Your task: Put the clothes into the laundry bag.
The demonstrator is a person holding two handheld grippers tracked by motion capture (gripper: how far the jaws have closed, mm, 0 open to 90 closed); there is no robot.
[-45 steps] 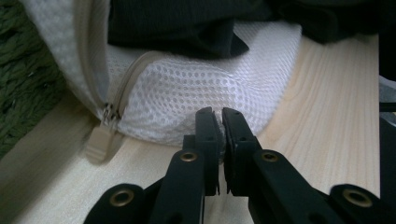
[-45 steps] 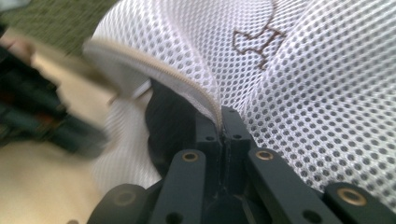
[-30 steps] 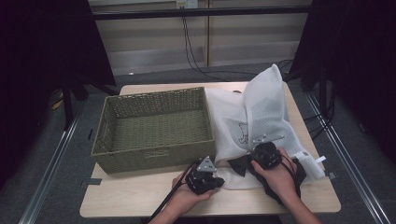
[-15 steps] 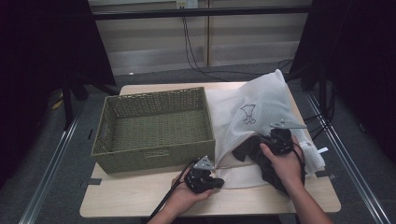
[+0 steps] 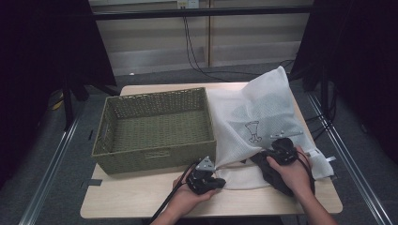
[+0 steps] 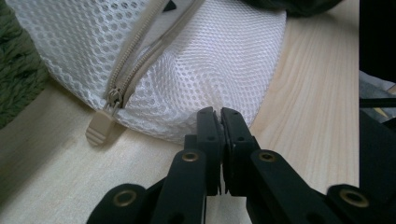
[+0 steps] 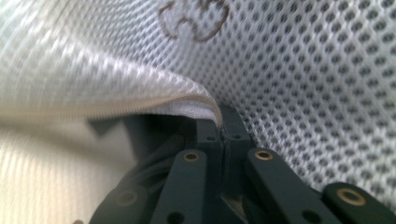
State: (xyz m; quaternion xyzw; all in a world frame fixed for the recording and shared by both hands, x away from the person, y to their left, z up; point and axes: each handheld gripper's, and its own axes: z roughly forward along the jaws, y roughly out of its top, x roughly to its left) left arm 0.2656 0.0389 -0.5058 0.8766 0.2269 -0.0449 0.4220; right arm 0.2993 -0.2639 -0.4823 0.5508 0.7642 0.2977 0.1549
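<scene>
— while the white mesh bag (image 5: 256,124) lies on the table (image 5: 141,197) right of the wicker basket (image 5: 155,129), what grips it?
— left gripper (image 6: 219,114) pinches its near edge; right gripper (image 7: 223,126) clamps its zipper hem.

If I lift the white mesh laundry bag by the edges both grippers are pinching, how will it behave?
Probably floppy: the mesh laundry bag already drapes in soft folds on the table. It looks light, thin netting, though the dark garment at its mouth may drag. The left gripper pinches just a small fold near the zipper pull, so the fabric may slip out.
</scene>
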